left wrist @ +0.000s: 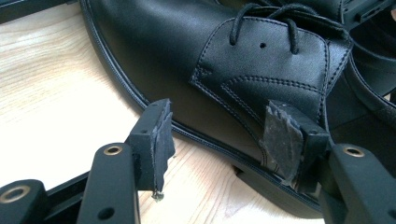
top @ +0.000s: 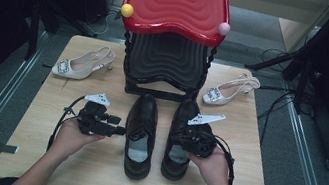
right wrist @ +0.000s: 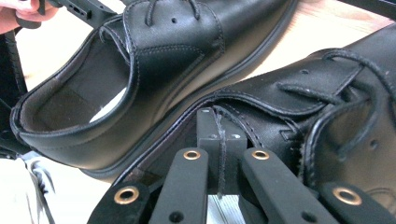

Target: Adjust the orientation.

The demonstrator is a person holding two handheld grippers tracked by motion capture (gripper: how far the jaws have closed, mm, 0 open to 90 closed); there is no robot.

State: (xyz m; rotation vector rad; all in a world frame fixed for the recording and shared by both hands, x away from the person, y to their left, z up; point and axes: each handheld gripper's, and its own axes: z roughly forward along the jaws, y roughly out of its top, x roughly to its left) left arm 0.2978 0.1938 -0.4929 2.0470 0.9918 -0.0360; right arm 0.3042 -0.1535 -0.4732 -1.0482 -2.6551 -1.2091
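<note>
Between the two hands at the table's middle stand two black shoes, where the left gripper (top: 120, 130), jaws apart beside the left shoe (top: 141, 134), should square up before clamping, while the right gripper (right wrist: 219, 140), clenched, presses against the right shoe (top: 182, 138).

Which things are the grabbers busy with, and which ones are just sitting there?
Busy with:
- left black shoe, with the open left gripper beside it
- right black shoe, with the shut right gripper pinching its side

Just sitting there:
- white heeled shoe on the left
- white heeled shoe on the right
- red and black stand at the back
</note>
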